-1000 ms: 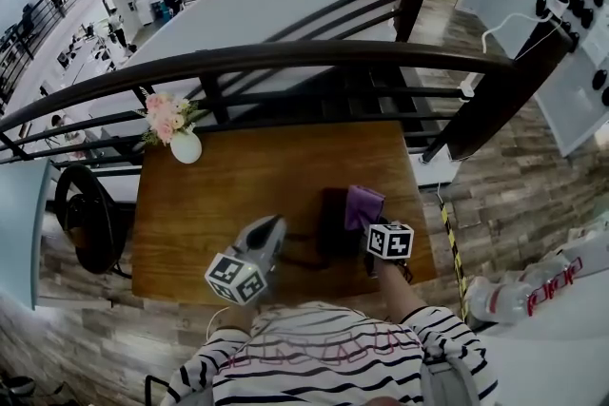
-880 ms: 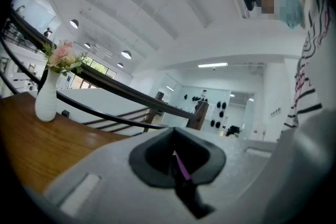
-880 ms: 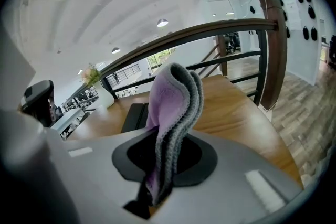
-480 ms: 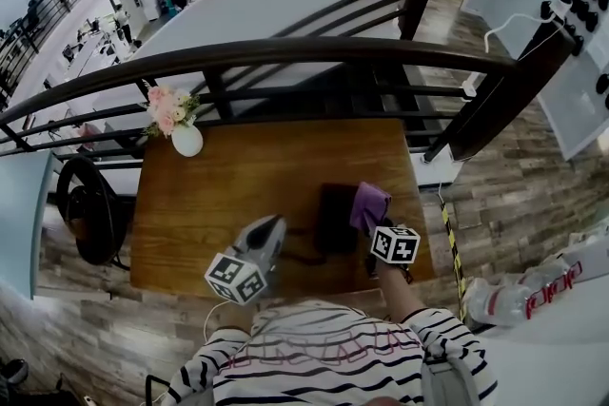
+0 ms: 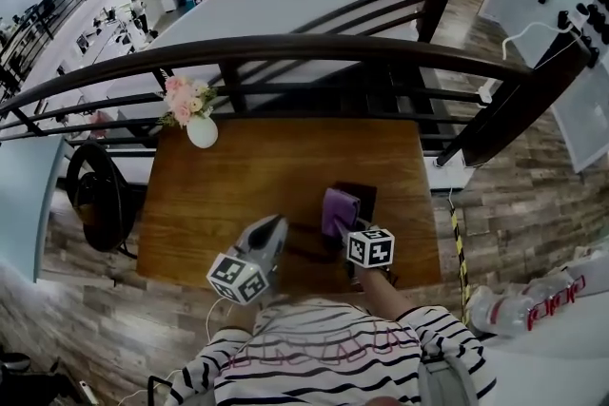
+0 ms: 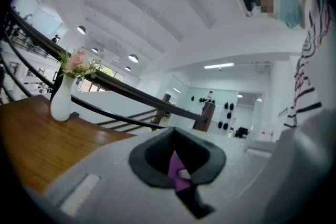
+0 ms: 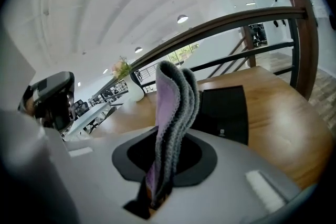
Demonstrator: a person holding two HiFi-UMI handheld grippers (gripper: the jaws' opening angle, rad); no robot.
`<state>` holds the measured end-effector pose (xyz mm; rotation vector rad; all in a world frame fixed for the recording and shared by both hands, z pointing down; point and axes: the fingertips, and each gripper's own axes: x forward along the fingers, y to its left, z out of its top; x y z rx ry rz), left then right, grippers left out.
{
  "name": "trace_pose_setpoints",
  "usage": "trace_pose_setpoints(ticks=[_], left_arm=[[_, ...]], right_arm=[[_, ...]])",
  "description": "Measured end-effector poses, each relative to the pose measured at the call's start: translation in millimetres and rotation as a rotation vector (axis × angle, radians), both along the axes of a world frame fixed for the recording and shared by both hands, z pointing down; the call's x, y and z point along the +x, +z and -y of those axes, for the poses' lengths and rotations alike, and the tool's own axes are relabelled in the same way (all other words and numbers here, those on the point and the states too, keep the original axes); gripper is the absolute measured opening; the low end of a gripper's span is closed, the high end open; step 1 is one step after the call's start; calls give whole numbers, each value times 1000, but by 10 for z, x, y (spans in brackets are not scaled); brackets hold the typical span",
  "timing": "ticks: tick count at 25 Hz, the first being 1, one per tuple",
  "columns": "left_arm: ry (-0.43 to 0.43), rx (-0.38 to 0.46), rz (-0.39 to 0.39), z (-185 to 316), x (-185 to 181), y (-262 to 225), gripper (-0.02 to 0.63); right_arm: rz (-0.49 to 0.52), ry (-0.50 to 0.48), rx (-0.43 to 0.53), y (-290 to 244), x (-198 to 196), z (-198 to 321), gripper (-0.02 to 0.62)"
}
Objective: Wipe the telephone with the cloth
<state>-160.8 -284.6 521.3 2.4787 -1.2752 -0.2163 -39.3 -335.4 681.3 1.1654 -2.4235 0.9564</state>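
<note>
A black telephone (image 5: pixel 363 196) lies flat on the wooden table (image 5: pixel 266 171), near its front right. A folded purple cloth (image 5: pixel 340 210) rests on the telephone's left part. My right gripper (image 5: pixel 345 229) is shut on the cloth, just behind it. In the right gripper view the cloth (image 7: pixel 170 113) stands up from the jaws of the right gripper (image 7: pixel 156 190), with the telephone (image 7: pixel 223 107) beyond. My left gripper (image 5: pixel 273 225) hovers left of the telephone, tapered to a point and holding nothing. In the left gripper view a purple patch shows in the slot of the left gripper (image 6: pixel 181 176).
A white vase of pink flowers (image 5: pixel 200 128) stands at the table's far left corner; the vase (image 6: pixel 61 99) also shows in the left gripper view. A dark railing (image 5: pixel 314 48) runs behind the table. A black cord (image 5: pixel 304 254) lies by the telephone.
My right gripper has carried the cloth leftward across the telephone, uncovering its right side. The left gripper has stayed about where it was.
</note>
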Motion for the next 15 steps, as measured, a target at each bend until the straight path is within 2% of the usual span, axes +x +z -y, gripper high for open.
trace_pose_setpoints(ticks=[6,15], left_arm=[[-8,-5,-1,-36,-59,21,-3],[45,-10,-5,-71,170,40,-3]], right_arm=[[-45,1,-19,142,2,17,52],[-74,113,-33,198,564,-85,52]])
